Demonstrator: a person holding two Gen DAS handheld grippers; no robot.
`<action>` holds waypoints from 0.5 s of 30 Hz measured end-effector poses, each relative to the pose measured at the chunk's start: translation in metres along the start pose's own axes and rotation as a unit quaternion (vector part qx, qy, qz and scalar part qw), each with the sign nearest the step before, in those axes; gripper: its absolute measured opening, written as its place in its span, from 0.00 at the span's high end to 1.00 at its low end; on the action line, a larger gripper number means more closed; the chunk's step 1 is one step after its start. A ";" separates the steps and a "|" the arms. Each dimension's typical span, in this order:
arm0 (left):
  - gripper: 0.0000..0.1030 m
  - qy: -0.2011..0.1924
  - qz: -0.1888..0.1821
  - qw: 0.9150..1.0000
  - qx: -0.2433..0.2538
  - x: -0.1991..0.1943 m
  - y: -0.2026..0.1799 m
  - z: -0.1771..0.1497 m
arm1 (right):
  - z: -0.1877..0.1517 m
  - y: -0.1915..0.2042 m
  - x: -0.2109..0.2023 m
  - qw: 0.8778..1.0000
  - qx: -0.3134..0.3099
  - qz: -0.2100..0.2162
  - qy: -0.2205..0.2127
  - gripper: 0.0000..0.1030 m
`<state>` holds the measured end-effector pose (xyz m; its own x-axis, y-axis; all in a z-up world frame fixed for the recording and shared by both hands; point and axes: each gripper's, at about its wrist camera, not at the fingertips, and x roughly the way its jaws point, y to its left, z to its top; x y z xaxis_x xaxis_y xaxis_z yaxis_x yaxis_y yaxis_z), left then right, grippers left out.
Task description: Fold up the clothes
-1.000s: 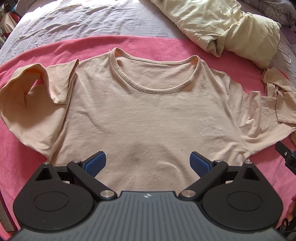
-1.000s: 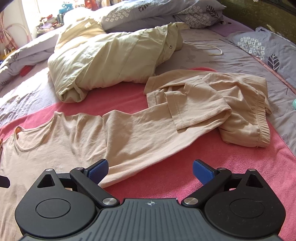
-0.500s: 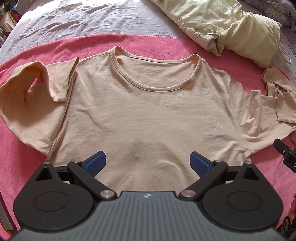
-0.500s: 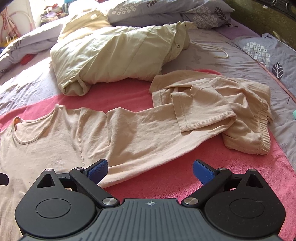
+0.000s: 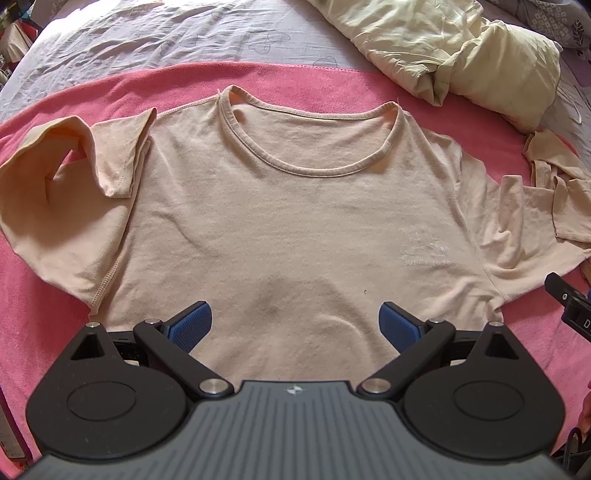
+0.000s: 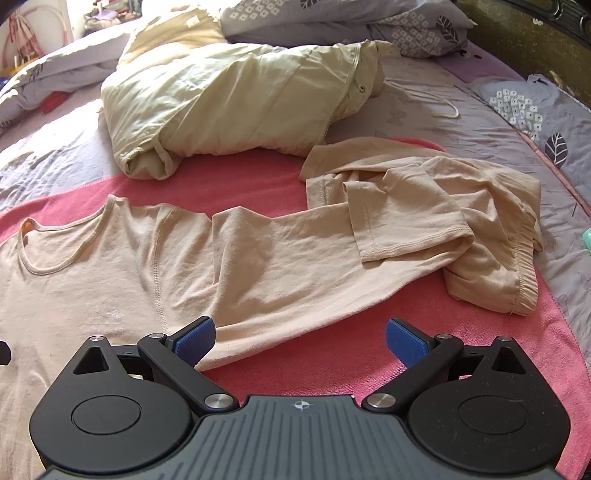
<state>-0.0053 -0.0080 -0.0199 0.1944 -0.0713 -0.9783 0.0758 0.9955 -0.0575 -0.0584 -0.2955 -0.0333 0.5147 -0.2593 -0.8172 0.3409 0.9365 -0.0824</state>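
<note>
Ahead of the left gripper (image 5: pixel 295 323) lies 1 peach T-shirt (image 5: pixel 295 221), spread front-up on 1 pink blanket (image 5: pixel 288 79), its neckline at the far side. This gripper's 2 blue pads are spread wide with nothing between them, hovering over the shirt's lower part. Left of it, 1 sleeve (image 5: pixel 74 177) is folded back onto itself. At its right edge a part of the right gripper shows.

Before the right gripper (image 6: pixel 300 338), also spread wide and holding nothing, the shirt's other sleeve (image 6: pixel 280 266) runs toward 1 crumpled peach garment (image 6: pixel 461 229), which overlaps the sleeve's end. The left pad (image 6: pixel 195 339) sits just above the sleeve's near edge; contact cannot be told. Beyond the blanket rests 1 pale yellow garment (image 6: pixel 240 99) on the lilac sheet (image 6: pixel 424 122), with 2 patterned pillows (image 6: pixel 332 18) farther back.
</note>
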 end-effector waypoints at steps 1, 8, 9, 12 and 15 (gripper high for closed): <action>0.05 0.000 0.002 1.000 0.002 0.001 0.000 -0.001 | 0.000 -0.002 0.001 1.000 -0.001 -0.013 -0.010 0.03; 0.05 0.003 0.014 1.000 0.002 0.005 0.006 -0.002 | 0.016 -0.029 0.019 0.996 -0.007 -0.086 -0.032 0.03; 0.05 0.003 0.016 1.000 0.002 0.006 0.007 -0.002 | 0.019 -0.031 0.021 0.995 -0.011 -0.090 -0.032 0.03; 0.05 0.006 0.021 1.000 -0.001 0.009 0.009 -0.003 | 0.028 -0.029 0.026 0.995 -0.031 -0.093 -0.036 0.03; 0.05 0.009 0.023 1.000 -0.001 0.011 0.009 -0.003 | 0.034 -0.023 0.029 0.993 -0.059 -0.098 -0.042 0.03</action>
<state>-0.0058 0.0000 -0.0315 0.1804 -0.0240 -0.9833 0.0648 0.9978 -0.0124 -0.0248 -0.3322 -0.0354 0.5129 -0.4531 -0.7291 0.3494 0.8860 -0.3048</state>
